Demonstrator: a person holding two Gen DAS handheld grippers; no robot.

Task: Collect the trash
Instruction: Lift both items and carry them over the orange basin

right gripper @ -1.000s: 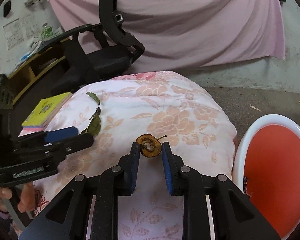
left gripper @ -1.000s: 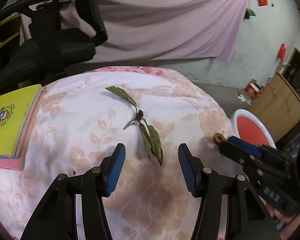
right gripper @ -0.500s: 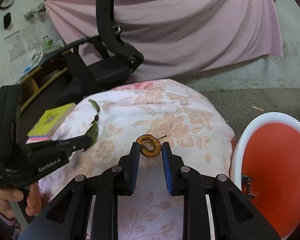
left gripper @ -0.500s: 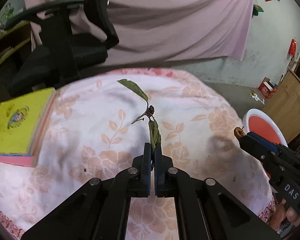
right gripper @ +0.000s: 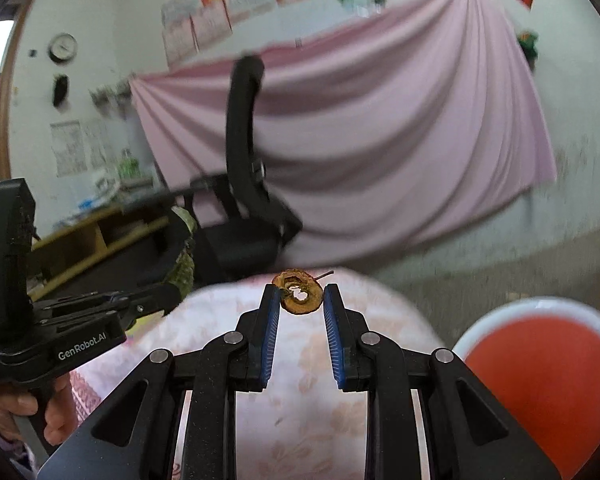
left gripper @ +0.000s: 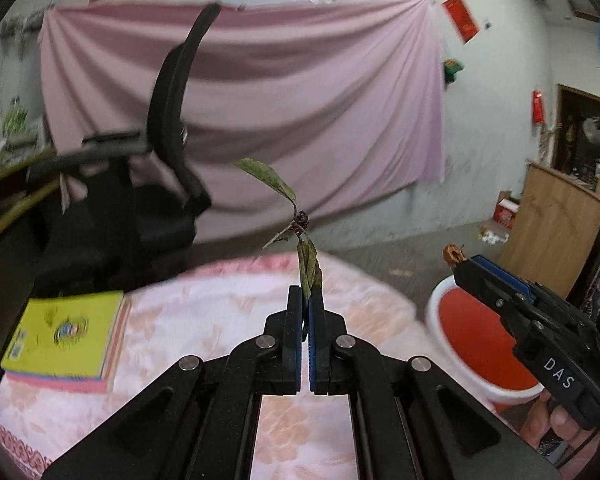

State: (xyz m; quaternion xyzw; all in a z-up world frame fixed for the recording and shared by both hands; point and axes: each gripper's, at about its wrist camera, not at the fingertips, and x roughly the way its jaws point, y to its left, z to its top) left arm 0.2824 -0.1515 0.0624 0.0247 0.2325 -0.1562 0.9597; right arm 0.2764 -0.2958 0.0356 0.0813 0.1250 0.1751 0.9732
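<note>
The left gripper (left gripper: 305,294) has its jaws pressed together on the lower leaves of a twig (left gripper: 296,224), which stands up from the tips clear of the table (left gripper: 204,308) below; its top leaf arches left against the pink sheet (left gripper: 300,92). The right gripper (right gripper: 302,294) has its jaws a little apart, clamped on a dried brown ring (right gripper: 299,291) that sits between the blue pads (right gripper: 269,332) at their tips. In the left view the right gripper reaches in from the right side with the ring at its tip, above an orange bin (left gripper: 476,344) with a white rim that stands beside the table. A yellow book (left gripper: 66,336) lies on the floral cloth at the table's left. Behind the table stands a black chair (left gripper: 168,152), and beyond it the sheet hangs on the wall.
</note>
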